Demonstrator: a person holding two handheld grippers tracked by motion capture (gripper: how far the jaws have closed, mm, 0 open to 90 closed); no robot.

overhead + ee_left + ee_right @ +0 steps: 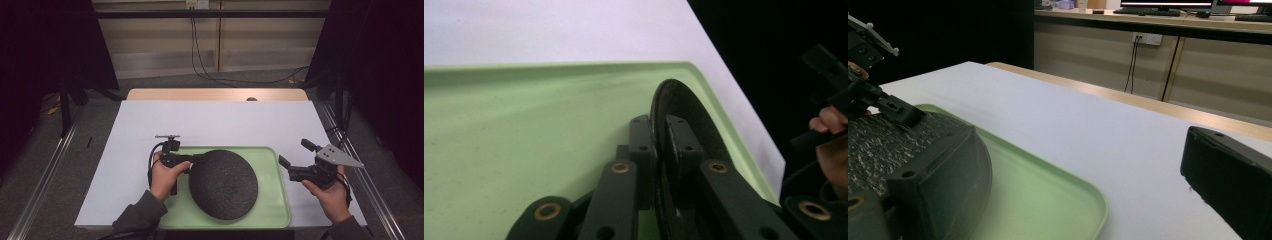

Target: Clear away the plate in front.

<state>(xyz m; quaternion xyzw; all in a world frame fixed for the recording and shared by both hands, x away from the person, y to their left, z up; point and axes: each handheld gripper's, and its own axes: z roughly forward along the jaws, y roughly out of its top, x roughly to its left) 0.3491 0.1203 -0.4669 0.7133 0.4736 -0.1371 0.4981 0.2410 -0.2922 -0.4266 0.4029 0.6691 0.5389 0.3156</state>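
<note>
The left tool (196, 158) is clenched on the rim of the dark round plate (223, 184), which lies inside the green tray (274, 210). Just off the tray's right edge, the right tool (296, 152) hangs released, jaws apart, above the white desk (215, 122).

No text, label, brand, number or sign can be read anywhere: the monitor screens at the far desk in the right gripper view are too small to make out.
</note>
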